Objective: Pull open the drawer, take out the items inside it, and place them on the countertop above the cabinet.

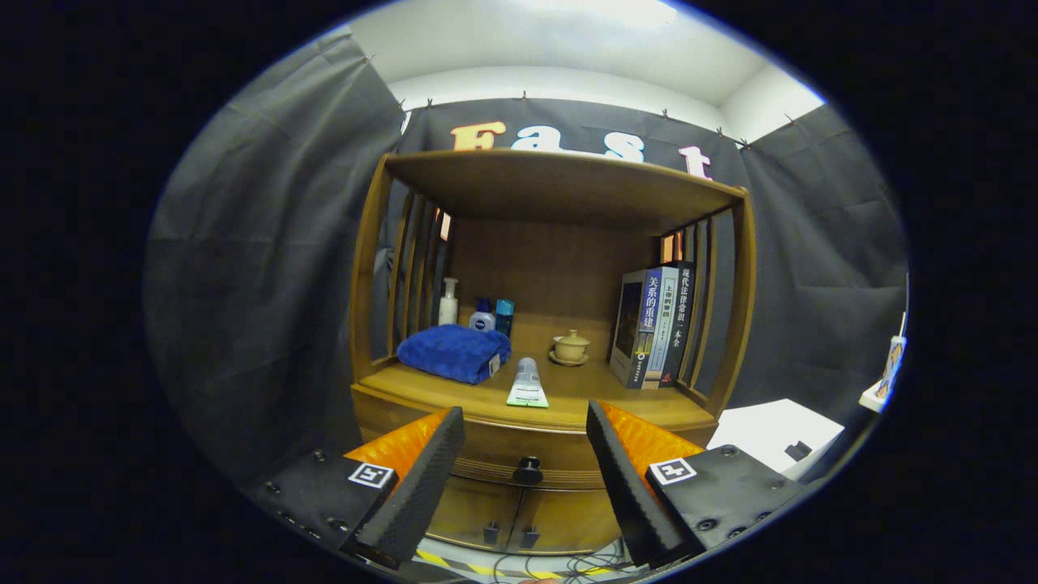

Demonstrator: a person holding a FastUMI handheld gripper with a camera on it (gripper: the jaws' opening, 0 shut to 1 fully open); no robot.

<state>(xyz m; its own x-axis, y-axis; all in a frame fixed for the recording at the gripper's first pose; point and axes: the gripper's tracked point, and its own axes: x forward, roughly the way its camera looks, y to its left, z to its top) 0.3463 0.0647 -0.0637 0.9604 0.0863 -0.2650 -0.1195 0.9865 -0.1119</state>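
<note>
A wooden cabinet stands ahead, with a shut drawer (495, 454) under its countertop (584, 397). The drawer's dark round knob (528, 468) sits between my fingers and a little beyond them. A squeeze tube (527, 384) lies on the countertop near its front edge, cap pointing inward. My gripper (525, 430) is open, with nothing between its fingers. What is inside the drawer is hidden.
On the countertop: a folded blue towel (454, 352) at left, bottles (478, 312) behind it, a lidded tea cup on a saucer (571, 347) in the middle, upright books (657, 324) at right. Two small doors (519, 515) sit below the drawer. Cables (559, 564) lie on the floor.
</note>
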